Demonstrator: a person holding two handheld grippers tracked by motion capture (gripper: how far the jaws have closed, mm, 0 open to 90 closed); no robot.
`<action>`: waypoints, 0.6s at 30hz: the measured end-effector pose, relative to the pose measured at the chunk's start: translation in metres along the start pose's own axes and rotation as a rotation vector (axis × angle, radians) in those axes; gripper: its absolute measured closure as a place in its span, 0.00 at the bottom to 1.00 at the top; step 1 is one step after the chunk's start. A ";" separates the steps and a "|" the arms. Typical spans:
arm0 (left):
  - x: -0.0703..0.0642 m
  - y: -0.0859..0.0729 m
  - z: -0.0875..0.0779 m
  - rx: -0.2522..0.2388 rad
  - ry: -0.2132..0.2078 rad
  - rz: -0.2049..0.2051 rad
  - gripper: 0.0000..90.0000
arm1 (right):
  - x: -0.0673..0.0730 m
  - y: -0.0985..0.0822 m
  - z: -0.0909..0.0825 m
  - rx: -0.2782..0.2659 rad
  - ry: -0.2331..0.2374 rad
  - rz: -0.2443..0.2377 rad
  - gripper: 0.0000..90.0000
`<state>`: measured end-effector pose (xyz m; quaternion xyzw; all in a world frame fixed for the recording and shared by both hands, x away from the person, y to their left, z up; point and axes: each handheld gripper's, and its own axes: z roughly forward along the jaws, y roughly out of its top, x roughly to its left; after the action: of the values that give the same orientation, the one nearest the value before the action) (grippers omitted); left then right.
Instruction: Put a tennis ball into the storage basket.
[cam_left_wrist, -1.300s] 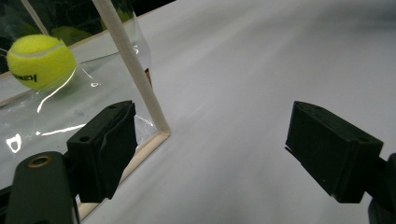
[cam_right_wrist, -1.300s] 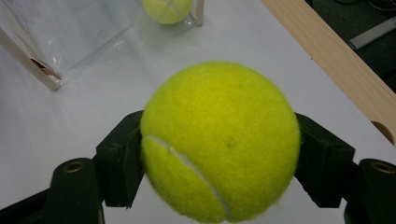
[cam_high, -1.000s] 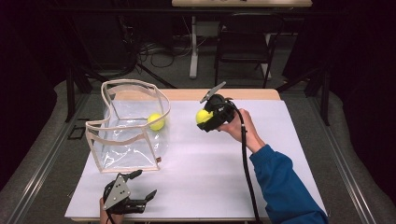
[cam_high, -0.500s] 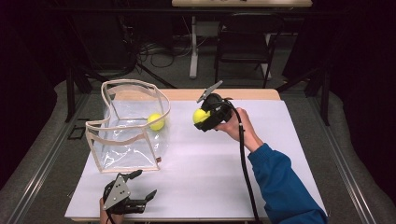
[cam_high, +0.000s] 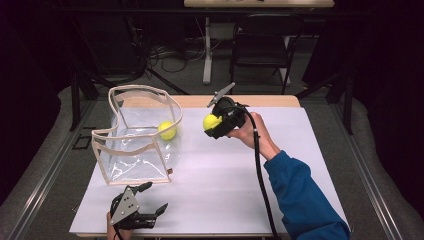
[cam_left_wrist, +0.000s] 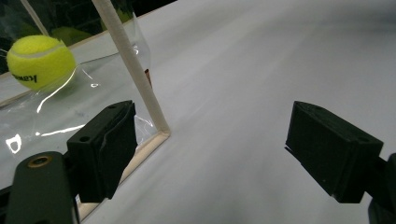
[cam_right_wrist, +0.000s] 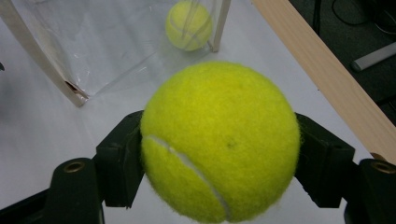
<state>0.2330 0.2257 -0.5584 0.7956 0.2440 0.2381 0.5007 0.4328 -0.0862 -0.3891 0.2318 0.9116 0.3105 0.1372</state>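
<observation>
At centre of the high view: right gripper (cam_high: 214, 123) holds a tennis ball (cam_high: 210, 121) off the bench (cam_high: 300, 150), fingers closed on its sides.
Risk: ball may strike the clear bag's (cam_high: 135, 135) soft rim, fold it, and roll away.
Second ball (cam_high: 167, 130): already inside the bag.
Right hand pose: forearm from lower right, gripper aimed left toward the bag.
Left gripper (cam_high: 150, 200): bottom left, fingers spread, holding nothing.

I count two tennis balls (cam_high: 211, 121) (cam_high: 167, 130), one clear bag (cam_high: 135, 145), one worktop (cam_high: 225, 190), and one chair (cam_high: 260, 50) behind it.
</observation>
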 end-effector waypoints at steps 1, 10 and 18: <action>0.000 0.000 0.000 0.000 0.000 0.000 0.18 | 0.000 0.001 0.000 -0.003 0.001 -0.003 0.29; 0.000 0.000 0.000 -0.001 0.001 0.000 0.18 | -0.001 0.008 -0.001 0.001 0.004 -0.012 0.29; 0.001 0.000 0.000 0.000 0.001 0.000 0.18 | -0.001 0.012 -0.002 0.001 0.004 -0.016 0.29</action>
<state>0.2336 0.2263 -0.5584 0.7956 0.2444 0.2386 0.5004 0.4370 -0.0790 -0.3797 0.2239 0.9139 0.3093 0.1378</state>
